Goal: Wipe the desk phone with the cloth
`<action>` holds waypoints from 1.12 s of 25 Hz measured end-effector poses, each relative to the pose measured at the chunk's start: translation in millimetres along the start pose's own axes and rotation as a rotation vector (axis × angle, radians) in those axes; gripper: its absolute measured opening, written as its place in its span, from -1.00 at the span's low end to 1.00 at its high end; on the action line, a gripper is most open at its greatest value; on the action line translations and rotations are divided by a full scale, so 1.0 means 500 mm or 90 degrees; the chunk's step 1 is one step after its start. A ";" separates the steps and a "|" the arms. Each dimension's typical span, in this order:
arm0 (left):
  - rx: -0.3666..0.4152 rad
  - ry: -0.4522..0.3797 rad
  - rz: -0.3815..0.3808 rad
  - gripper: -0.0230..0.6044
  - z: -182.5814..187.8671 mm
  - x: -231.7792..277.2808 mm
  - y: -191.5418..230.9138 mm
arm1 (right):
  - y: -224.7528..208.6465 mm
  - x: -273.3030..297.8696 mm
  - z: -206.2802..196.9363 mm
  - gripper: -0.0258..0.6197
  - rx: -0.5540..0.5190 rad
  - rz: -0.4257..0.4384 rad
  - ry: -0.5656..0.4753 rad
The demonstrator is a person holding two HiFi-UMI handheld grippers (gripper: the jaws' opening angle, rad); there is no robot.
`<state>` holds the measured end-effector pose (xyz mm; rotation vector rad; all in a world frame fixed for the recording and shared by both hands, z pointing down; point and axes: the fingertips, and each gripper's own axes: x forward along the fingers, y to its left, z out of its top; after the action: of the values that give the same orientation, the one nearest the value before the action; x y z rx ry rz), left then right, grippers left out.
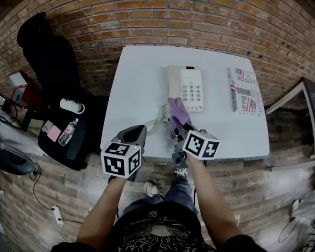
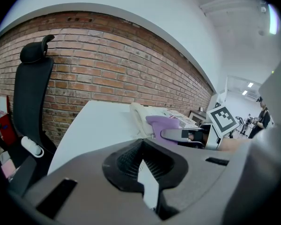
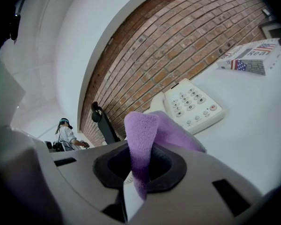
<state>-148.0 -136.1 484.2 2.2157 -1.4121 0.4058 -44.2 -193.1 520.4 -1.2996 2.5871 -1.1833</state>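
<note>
Grips one purple cloth (image 1: 177, 111) in right gripper (image 1: 177, 130) at one desk phone (image 1: 187, 87); clenches left gripper (image 1: 133, 135) empty; one book (image 1: 245, 91) apart.

My left gripper (image 2: 141, 167) has its jaws pressed together with nothing between them, and it points across the white table (image 2: 96, 122). At one o'clock sits the cream phone (image 2: 141, 115). A purple cloth (image 2: 160, 124) hangs at the tip of my right gripper (image 2: 166, 134), near two o'clock. A black office chair (image 2: 30, 95) stands at nine o'clock against the brick wall (image 2: 107, 71).
</note>
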 end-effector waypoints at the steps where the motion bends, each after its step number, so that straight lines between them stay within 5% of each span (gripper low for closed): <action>1: 0.000 0.000 0.001 -0.91 -0.001 -0.001 0.001 | 0.005 0.003 -0.004 -0.77 0.001 0.005 0.004; 13: -0.010 -0.006 -0.001 -0.91 0.006 0.007 0.012 | 0.031 -0.003 0.006 -0.77 -0.051 0.012 0.021; 28: -0.034 -0.035 -0.002 -0.91 0.083 0.079 0.004 | 0.053 -0.010 0.205 -0.77 -0.176 0.029 0.026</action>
<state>-133.3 -189.1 469.1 2.2004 -1.4312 0.3050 -25.6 -243.4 428.8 -1.2603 2.8749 -0.8774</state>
